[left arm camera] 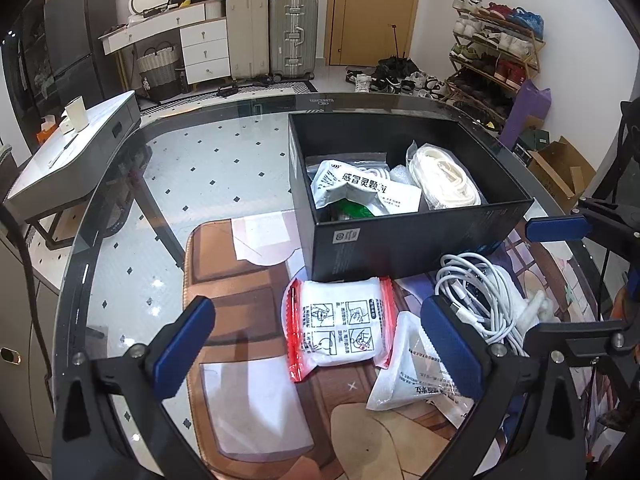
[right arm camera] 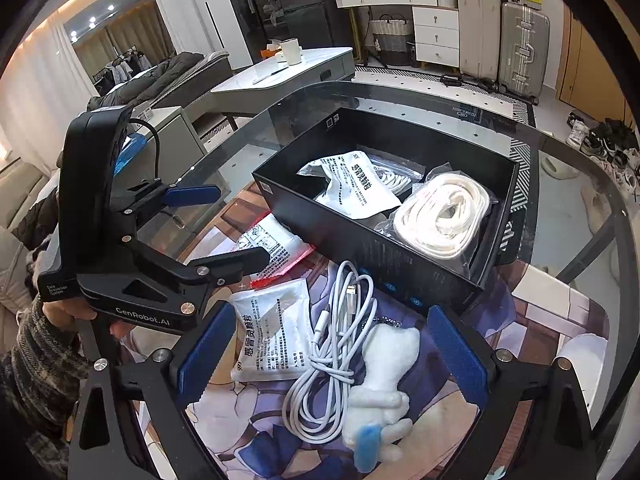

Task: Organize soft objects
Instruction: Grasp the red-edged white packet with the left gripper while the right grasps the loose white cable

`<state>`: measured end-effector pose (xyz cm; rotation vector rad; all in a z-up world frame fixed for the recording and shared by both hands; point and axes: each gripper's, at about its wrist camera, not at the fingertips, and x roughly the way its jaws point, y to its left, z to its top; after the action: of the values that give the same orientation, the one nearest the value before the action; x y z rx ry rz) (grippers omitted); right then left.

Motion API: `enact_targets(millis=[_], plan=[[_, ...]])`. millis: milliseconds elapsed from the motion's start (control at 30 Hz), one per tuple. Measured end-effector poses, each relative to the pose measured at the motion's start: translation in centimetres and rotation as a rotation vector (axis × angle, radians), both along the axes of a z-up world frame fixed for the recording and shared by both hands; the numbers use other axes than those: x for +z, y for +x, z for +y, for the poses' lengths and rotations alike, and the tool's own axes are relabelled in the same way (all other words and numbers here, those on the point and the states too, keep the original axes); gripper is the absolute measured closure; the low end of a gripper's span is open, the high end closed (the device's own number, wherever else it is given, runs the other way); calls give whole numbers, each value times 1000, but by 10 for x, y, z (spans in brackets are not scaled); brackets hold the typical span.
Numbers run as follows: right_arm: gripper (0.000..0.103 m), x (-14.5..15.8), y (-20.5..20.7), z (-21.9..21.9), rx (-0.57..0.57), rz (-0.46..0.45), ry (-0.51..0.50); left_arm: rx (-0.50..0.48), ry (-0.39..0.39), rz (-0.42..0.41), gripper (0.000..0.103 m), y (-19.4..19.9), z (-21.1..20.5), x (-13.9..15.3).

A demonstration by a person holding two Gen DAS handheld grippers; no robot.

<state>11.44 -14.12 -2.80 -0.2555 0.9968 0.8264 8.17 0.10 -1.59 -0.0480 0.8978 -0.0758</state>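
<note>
A black box stands on the mat and holds a white medicine packet and a bagged white rope. In front of it lie a red-edged packet, a second white packet, a coiled white cable and a white plush toy. My left gripper hangs open over the red-edged packet. My right gripper is open above the cable and plush.
A printed mat covers part of the round glass table. Beyond the table stand a white side table with a cup, suitcases and a shoe rack. A person's sleeve is at the lower left.
</note>
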Motion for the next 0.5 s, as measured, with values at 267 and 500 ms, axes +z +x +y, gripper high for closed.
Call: enact_targets(millis=[267,500], plan=[[12,-14,7,6,0,31,-15,0,-3,27,0,5,0,-13],[20,-25,13,11,-10,45,-40,12,-14,43,0,8,1,-19]])
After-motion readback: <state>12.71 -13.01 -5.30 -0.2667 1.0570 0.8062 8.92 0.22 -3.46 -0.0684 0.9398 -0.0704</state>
